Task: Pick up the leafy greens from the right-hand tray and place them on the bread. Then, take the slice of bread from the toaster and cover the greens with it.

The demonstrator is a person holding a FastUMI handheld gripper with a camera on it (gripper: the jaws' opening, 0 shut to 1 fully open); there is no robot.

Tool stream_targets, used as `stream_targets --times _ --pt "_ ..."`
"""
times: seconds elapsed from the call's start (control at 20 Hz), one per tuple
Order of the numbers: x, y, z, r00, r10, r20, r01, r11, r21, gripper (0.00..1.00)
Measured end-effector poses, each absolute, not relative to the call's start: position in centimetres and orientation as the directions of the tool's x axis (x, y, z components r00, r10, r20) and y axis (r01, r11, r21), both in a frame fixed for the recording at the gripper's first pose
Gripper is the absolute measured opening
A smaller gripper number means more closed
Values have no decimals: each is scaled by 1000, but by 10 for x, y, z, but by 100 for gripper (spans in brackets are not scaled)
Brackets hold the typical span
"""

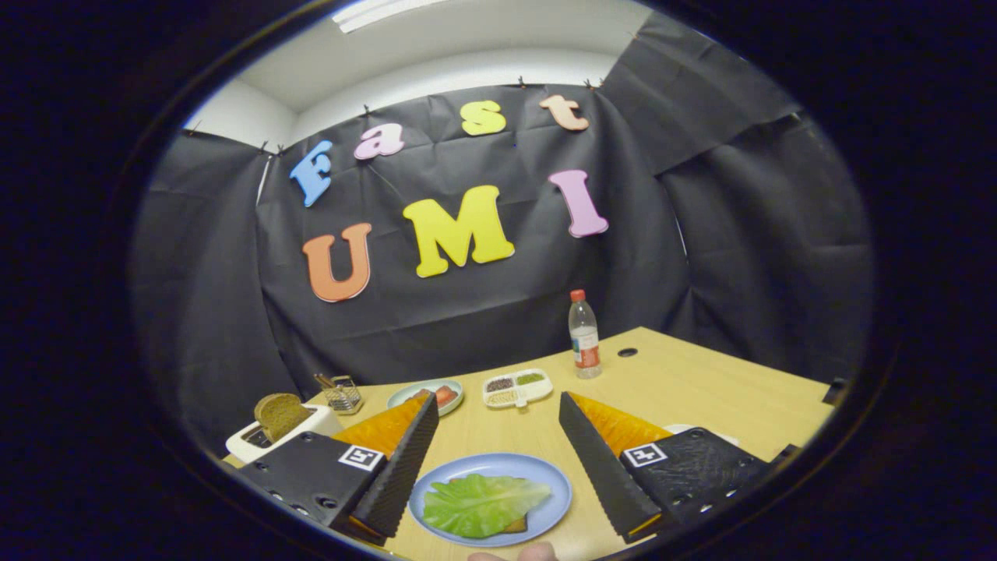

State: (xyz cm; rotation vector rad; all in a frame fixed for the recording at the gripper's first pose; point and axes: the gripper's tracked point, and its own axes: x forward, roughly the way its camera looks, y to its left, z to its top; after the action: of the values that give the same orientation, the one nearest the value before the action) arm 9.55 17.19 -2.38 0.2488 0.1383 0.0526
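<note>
A green lettuce leaf (pixel 483 503) lies on a slice of bread (pixel 516 524), of which just a brown corner peeks out, on a blue plate (pixel 554 483) between my fingers and low down. My gripper (pixel 498 401) is open above the plate with nothing between its fingers. To the left, beyond the left finger (pixel 405 467), a white toaster (pixel 253 444) holds a brown slice of bread (pixel 280 414) standing up out of its slot.
On the wooden table (pixel 701 389) beyond the fingers stand a small green plate with red food (pixel 436 393), a white divided tray (pixel 517 387), a small wire holder (pixel 341 393) and a plastic bottle (pixel 584 335). A white tray edge (pixel 685 427) peeks out behind the right finger.
</note>
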Motion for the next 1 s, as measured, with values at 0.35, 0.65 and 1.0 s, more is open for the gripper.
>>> stream_targets --times 0.35,0.65,1.0 --pt "75 307 13 965 244 -92 -221 954 204 95" --pt "72 399 -2 938 318 -141 -284 934 215 95" --pt "95 448 -58 915 274 -296 -234 958 165 96"
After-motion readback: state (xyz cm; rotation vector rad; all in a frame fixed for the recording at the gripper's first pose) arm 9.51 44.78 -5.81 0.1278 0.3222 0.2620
